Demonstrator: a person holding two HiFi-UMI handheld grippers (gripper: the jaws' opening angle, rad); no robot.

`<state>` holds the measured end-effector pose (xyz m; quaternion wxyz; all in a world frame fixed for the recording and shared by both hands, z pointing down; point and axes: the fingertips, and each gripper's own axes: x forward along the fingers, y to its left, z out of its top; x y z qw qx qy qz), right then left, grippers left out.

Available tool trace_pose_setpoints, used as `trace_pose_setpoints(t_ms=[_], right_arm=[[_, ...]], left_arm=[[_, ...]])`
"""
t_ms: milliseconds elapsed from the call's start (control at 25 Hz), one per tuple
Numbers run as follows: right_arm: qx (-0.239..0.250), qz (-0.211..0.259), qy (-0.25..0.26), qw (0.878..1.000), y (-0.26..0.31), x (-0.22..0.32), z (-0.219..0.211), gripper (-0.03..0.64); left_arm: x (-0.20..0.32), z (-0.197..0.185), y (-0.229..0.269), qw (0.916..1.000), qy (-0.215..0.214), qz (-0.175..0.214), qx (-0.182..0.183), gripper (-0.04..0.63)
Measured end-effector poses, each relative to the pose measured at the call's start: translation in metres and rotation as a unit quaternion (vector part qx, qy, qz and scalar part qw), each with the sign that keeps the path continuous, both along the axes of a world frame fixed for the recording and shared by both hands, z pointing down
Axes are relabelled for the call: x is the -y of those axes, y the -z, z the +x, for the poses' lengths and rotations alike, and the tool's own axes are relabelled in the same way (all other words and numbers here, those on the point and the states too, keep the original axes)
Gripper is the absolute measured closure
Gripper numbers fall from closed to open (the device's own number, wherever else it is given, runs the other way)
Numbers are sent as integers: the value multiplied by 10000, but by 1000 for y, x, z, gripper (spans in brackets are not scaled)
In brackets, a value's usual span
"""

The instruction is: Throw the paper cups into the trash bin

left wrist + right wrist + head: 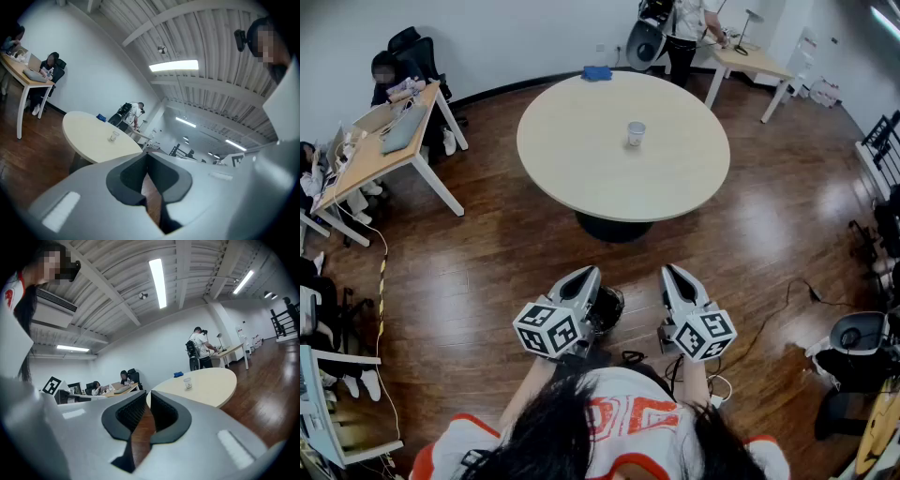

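Note:
One paper cup [636, 133] stands upright near the middle of the round beige table [581, 169]. Both gripper views show it too, far ahead: the cup [113, 136] from the left and the cup [188, 383] from the right. My left gripper [589, 273] hangs level over the wood floor, well short of the table, its tips touching and nothing between them [146, 153]. Beside it, my right gripper [671, 271] also holds nothing; only a narrow slit shows between its jaws [148, 393]. A dark round bin-like thing [609, 307] sits on the floor, partly hidden by the left gripper.
A blue object [596, 72] lies at the table's far edge. People sit at a desk [380, 155] to the left. Another person [682, 33] stands by a white desk [750, 61] at the back. Cables and chairs [858, 342] crowd the right side.

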<state>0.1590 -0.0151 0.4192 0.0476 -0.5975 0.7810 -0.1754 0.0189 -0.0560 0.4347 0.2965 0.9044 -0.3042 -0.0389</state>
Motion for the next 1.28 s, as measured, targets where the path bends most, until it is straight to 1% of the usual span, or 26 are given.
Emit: trace_pose_setpoints(t_ms=[160, 280, 440, 680, 840, 1000, 1120, 1200, 1280], right_arm=[[39, -16, -159, 9999, -5, 13, 0, 584], [-13, -112, -316, 9994, -12, 20, 4, 584], [-95, -276, -405, 9988, -18, 28, 11, 584], [-106, -377, -408, 9984, -26, 49, 34, 584], [-189, -409, -222, 9987, -33, 81, 49, 584], [-270, -397, 64, 9988, -37, 132, 71, 581], [-611, -510, 355, 9962, -39, 173, 87, 580], [-854, -580, 612, 9928, -43, 200, 93, 569], [-1022, -605, 881, 9890, -47, 226, 98, 564]], left_arm=[[14, 0, -1, 9999, -140, 4, -10, 595], [23, 0, -5, 9997, -243, -53, -17, 595], [37, 2, -12, 9995, -241, -210, -21, 595], [52, 21, -19, 9995, -205, -239, 82, 595], [72, 25, -24, 9995, 26, -273, 141, 595], [103, 31, -27, 9984, 442, -293, 211, 595], [129, 40, -20, 9968, 746, -255, 163, 595], [143, 45, -16, 9953, 950, -153, 86, 595], [153, 52, -16, 9939, 1096, -68, 88, 595]])
